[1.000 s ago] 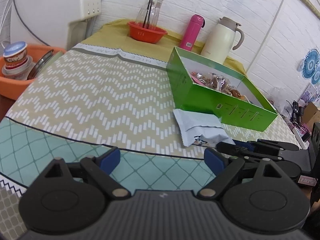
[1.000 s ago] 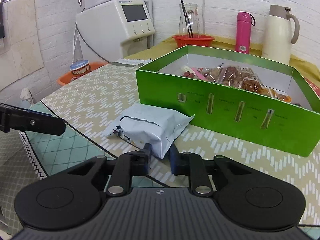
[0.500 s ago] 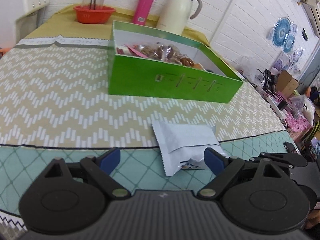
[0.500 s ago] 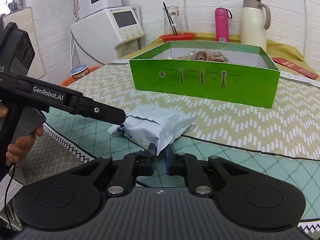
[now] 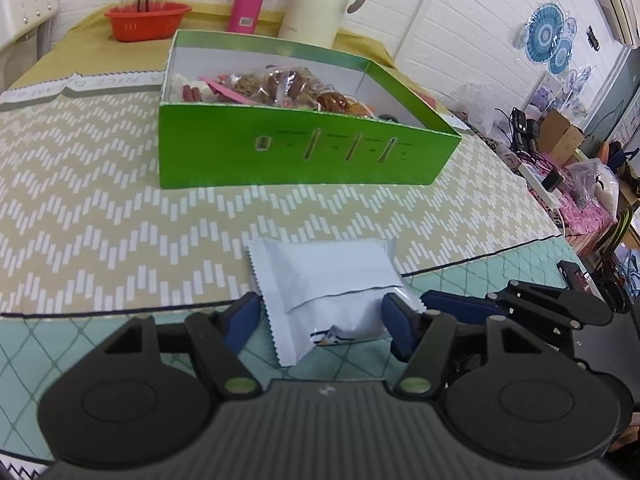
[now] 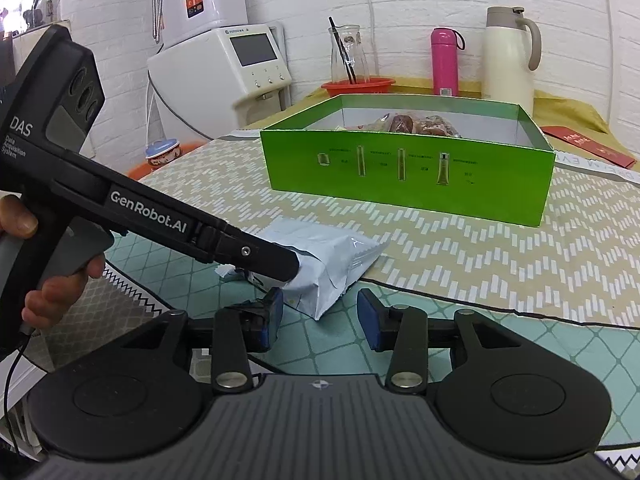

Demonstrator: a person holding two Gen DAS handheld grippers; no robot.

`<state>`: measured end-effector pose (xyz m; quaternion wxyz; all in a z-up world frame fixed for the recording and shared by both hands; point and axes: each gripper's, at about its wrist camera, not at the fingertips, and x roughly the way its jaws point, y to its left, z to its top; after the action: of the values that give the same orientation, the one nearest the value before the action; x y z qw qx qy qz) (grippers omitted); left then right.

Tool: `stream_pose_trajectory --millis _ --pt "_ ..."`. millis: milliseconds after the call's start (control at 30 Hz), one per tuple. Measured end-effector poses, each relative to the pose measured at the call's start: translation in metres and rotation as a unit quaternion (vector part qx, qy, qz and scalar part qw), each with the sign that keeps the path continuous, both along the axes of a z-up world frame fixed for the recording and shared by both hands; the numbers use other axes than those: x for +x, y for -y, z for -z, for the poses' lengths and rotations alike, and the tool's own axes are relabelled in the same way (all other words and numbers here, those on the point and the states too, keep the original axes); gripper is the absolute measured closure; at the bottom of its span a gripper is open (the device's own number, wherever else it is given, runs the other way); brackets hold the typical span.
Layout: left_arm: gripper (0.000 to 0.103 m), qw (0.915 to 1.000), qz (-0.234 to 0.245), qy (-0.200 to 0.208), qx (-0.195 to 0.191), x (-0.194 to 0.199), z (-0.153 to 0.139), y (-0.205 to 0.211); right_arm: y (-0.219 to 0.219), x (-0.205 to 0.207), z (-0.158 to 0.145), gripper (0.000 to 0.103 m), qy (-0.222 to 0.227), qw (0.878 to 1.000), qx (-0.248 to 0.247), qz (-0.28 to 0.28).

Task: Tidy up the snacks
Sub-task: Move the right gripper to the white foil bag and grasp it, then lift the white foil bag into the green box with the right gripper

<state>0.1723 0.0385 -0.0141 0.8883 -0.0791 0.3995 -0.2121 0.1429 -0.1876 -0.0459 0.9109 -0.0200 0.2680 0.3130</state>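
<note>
On the table (image 5: 100, 208), just short of the green box (image 5: 304, 152), a pale snack packet (image 5: 332, 284) is lying between the spread fingers of the left tool (image 5: 320, 316), its long axis crosswise; the right tool (image 6: 320, 316) is waiting open beside it.

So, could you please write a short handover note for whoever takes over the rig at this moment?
Left gripper: open, fingers either side of the pale blue snack packet, not yet clamped.
Right gripper: open, empty, just short of the packet's corner.
The packet lies on the tablecloth, in front of the green box.
Done: several wrapped snacks are in the box.
Left: close the left fingers, lift the packet and put it in the box.
</note>
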Motion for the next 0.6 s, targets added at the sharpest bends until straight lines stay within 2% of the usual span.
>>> stream_pose_trajectory --millis 367,400,500,567,600 --pt "0.040 1.0000 -0.001 0.002 -0.008 0.002 0.001 -0.003 -0.007 0.007 0.002 0.031 -0.004 1.000 -0.004 0.001" --pt "0.045 1.0000 0.000 0.002 -0.009 0.001 0.001 -0.002 -0.008 0.008 0.002 0.031 -0.005 1.000 -0.003 0.000" --pt "0.051 0.9999 -0.007 0.005 -0.011 0.001 0.000 -0.003 -0.011 0.010 0.005 0.046 -0.003 1.000 -0.002 -0.002" --pt "0.055 0.9998 -0.014 0.004 -0.016 0.000 -0.001 -0.003 -0.013 0.010 0.004 0.050 -0.001 1.000 -0.005 0.000" --pt "0.063 0.9997 -0.011 0.002 -0.019 0.000 -0.002 -0.002 -0.013 0.009 0.004 0.051 -0.002 1.000 -0.004 0.001"
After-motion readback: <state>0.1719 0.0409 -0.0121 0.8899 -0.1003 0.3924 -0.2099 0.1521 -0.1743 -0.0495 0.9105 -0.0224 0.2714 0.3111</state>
